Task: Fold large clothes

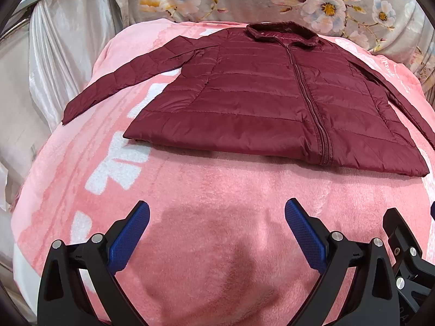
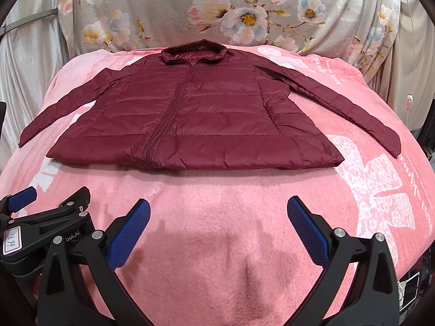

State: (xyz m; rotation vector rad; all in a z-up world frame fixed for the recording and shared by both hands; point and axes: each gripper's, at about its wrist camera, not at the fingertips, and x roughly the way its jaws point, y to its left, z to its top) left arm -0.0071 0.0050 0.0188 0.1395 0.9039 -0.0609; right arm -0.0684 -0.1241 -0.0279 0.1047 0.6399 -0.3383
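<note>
Left tongs (image 1: 217, 217) and right tongs (image 2: 218, 216) tilted down, side by side, both spread wide, nothing between fingers, over pink blanket (image 2: 217, 190). Jacket (image 2: 190, 119) lies flat beyond both, zipped, sleeves spread out, collar far end. Floral sheet (image 2: 217, 13) behind.

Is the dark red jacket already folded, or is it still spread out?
Spread out. The jacket lies flat on the pink blanket, zipped shut, collar far, both sleeves stretched sideways. No fold shows.
</note>
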